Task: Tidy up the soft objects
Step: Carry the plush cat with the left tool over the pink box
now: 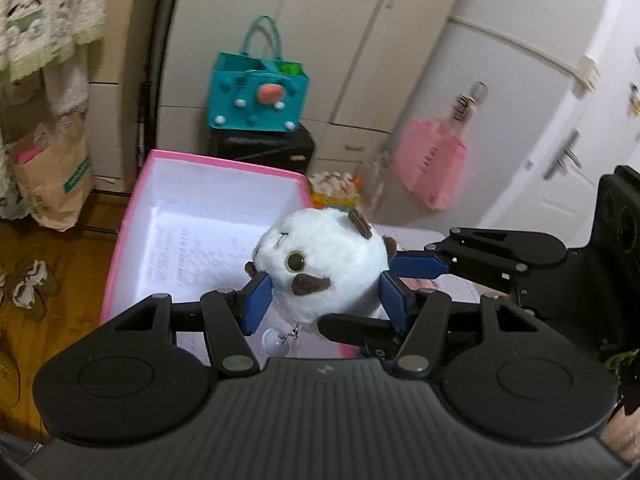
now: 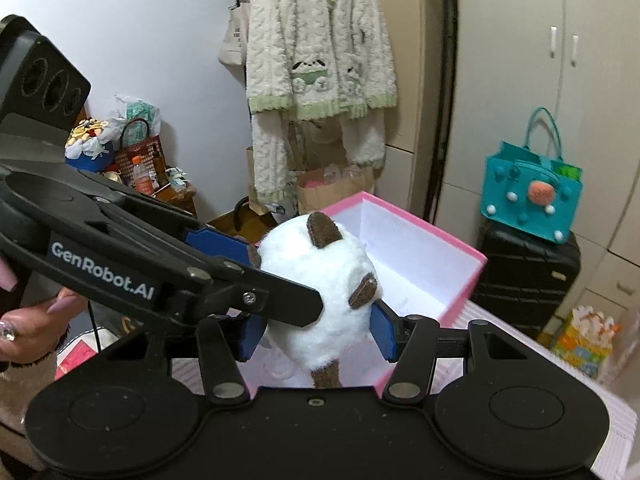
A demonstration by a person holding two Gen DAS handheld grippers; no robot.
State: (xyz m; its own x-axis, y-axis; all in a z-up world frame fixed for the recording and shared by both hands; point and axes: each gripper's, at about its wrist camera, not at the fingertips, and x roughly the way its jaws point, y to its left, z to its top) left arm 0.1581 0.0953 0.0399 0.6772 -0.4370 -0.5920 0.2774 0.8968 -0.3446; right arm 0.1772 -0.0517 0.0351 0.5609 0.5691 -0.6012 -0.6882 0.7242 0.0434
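In the left wrist view, a brown paper bag was seen at the left edge on the wooden floor, and a pink box with a white, empty-looking interior lay open left of centre. A white plush toy with brown patches was held at mid-frame, over the near right corner of the box, pinched on both flanks by the blue pads of the left gripper. From the right, the right gripper was pressed onto the same toy, one finger above and one below. A teal bag stood on a dark suitcase in the upper middle, and a pink bag hung at the right.

In the right wrist view, the toy was likewise squeezed between the right gripper's pads at centre, with the box behind it.

The step in hand was judged to be the carrying of the toy to the box. The next move would call for the toy to be brought fully over the opening, lowered, and both grips released together.
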